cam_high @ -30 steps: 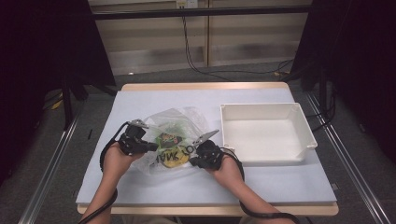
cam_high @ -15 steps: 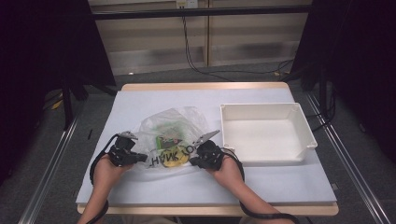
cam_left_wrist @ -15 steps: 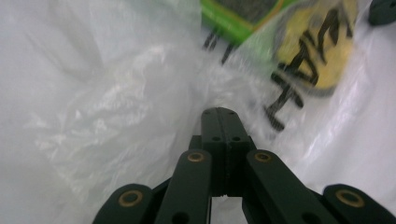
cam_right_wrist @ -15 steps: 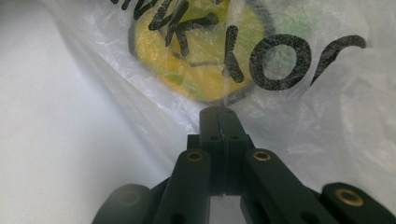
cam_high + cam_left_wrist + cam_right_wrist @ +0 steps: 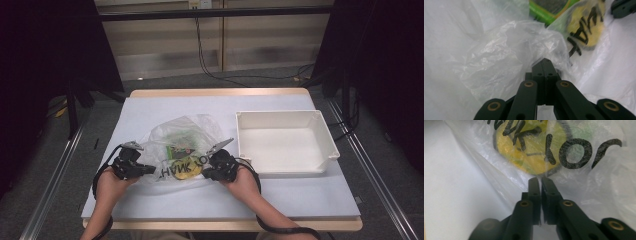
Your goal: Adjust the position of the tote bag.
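Now the left gripper (image 5: 149, 169), clamped on the plastic bag's (image 5: 182, 145) edge mid-table, has pulled outward, while the right gripper's (image 5: 541, 180) jaws have just been opening, loosening the film between them.

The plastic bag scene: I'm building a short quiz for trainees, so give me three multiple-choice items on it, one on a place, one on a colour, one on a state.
1. Where is the white tray relative to the plastic bag?
A. At its right
B. At its left
C. Under it

2. What colour is the round print behind the bag's black lettering?
A. Red
B. Yellow
C. Blue

3. How do the left claw's jaws stand?
A. Wide open
B. Shut
C. Clamped on the tray

Answers: 1 A, the high view shows the tray right of the bag. 2 B, both gripper views show yellow. 3 B, the jaws meet against crumpled film.
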The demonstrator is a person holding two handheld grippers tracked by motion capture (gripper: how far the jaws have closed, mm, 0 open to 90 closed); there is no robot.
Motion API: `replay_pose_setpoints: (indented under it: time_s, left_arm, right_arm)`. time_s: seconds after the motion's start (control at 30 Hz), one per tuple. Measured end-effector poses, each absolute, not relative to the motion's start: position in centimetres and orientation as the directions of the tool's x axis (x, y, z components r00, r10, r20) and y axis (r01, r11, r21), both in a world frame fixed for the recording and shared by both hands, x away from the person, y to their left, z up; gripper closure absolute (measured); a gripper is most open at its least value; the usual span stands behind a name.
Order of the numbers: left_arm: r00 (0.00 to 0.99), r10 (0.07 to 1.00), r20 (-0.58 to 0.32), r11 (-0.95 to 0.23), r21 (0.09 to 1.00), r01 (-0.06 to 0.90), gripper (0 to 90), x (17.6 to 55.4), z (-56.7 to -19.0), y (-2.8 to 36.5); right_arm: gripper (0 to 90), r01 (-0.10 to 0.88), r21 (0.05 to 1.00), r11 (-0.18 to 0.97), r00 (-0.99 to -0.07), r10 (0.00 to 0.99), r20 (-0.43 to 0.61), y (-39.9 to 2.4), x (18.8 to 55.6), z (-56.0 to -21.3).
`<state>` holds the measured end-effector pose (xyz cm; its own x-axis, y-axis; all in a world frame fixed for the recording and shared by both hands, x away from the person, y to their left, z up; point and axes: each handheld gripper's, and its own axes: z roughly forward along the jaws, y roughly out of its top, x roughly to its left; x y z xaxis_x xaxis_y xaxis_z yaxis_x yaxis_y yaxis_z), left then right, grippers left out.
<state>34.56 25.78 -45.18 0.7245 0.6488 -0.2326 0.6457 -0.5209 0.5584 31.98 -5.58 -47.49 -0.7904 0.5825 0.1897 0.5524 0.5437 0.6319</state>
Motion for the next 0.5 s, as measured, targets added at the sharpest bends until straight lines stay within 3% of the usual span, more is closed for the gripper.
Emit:
replay_pose_setpoints:
  time_s: [0.13, 0.37, 0.5]
  left_arm:
    - [0.740, 0.636, -0.218, -0.538, 0.563, 0.628, 90.0, 34.5, -44.8, 25.3]
    - [0.748, 0.628, -0.216, -0.547, 0.562, 0.621, 90.0, 34.6, -45.0, 24.8]
    - [0.748, 0.625, -0.222, -0.546, 0.562, 0.622, 90.0, 34.7, -45.2, 24.7]
  right_arm:
    - [77.9, 0.529, 0.665, 0.527, -0.799, 0.574, 0.180, -5.1, 32.0, -46.3]
    - [53.1, 0.501, 0.675, 0.541, -0.795, 0.597, 0.111, -4.3, 33.4, -45.9]
    - [51.7, 0.500, 0.684, 0.531, -0.789, 0.605, 0.107, -3.7, 34.2, -46.2]
